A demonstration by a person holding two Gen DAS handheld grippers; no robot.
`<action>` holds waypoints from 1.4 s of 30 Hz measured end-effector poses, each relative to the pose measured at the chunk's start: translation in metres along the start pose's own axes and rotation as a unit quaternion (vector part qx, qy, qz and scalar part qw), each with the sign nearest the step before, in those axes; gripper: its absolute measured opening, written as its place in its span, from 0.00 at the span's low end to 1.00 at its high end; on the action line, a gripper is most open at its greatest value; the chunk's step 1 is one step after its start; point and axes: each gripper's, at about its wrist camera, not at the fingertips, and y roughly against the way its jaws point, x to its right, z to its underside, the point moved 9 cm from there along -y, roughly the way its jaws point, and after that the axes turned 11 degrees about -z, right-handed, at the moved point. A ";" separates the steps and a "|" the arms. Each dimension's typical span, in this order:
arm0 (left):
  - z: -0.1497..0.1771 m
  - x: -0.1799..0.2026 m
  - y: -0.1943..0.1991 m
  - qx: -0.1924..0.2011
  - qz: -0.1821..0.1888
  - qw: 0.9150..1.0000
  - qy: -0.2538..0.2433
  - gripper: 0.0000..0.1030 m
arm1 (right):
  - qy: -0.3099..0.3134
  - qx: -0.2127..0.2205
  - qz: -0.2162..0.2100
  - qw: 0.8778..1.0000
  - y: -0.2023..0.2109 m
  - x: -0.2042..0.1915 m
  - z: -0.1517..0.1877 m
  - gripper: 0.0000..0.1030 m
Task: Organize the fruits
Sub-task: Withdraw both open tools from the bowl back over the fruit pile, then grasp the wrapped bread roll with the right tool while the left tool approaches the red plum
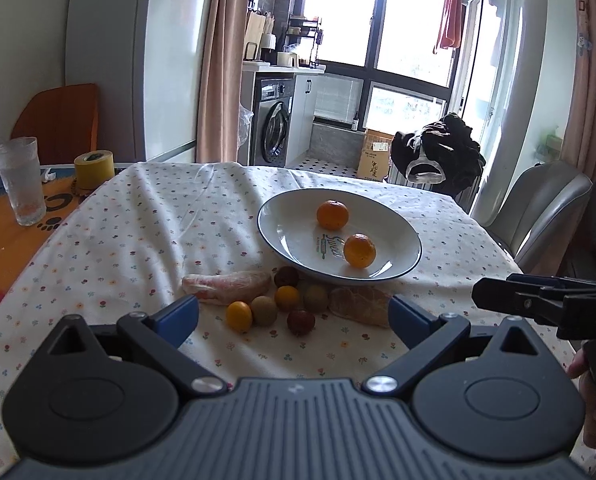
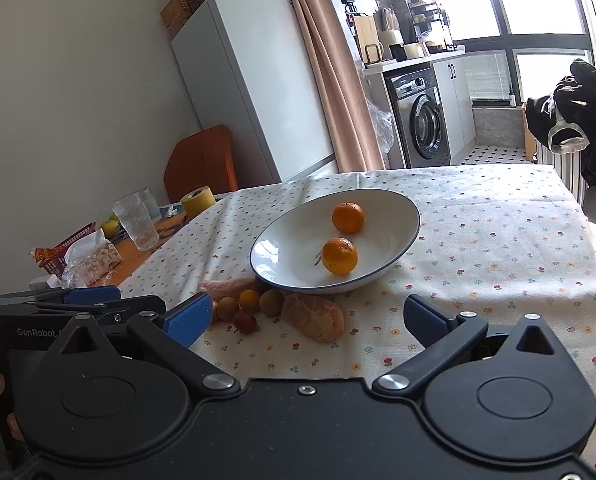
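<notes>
— Two oranges in the plate point(image 1: 398, 262)?
— Yes, far orange point(image 1: 332, 214) and near orange point(image 1: 359, 250), apart from each other. Small fruits point(image 1: 275, 306) cluster on the tablecloth point(image 1: 137, 240) just before the plate's rim, between two wrapped pieces point(image 1: 227, 287).
— And the grippers?
— Left gripper point(image 1: 293, 316) is spread wide and empty, above the cluster. Right gripper point(image 2: 308, 320) likewise stands wide, holding nothing.
</notes>
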 end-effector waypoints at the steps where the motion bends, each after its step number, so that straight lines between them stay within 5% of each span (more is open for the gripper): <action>1: 0.001 0.001 0.002 -0.001 0.000 1.000 0.003 0.97 | 0.002 0.004 -0.001 1.000 0.003 -0.001 0.000 1.00; 16: 0.009 0.012 0.008 -0.006 0.015 1.000 0.019 0.93 | 0.006 0.016 0.003 1.000 0.021 0.001 0.003 1.00; 22: 0.016 0.015 -0.003 -0.008 0.021 1.000 0.021 0.83 | 0.001 0.011 -0.002 1.000 0.011 0.010 0.010 1.00; 27: 0.027 0.014 -0.025 -0.033 0.020 0.999 0.023 0.59 | -0.002 -0.003 -0.001 1.000 -0.005 0.019 0.013 0.99; 42: 0.031 0.020 -0.074 -0.054 0.025 0.998 0.032 0.38 | -0.004 -0.046 -0.006 0.999 -0.044 0.030 0.024 0.86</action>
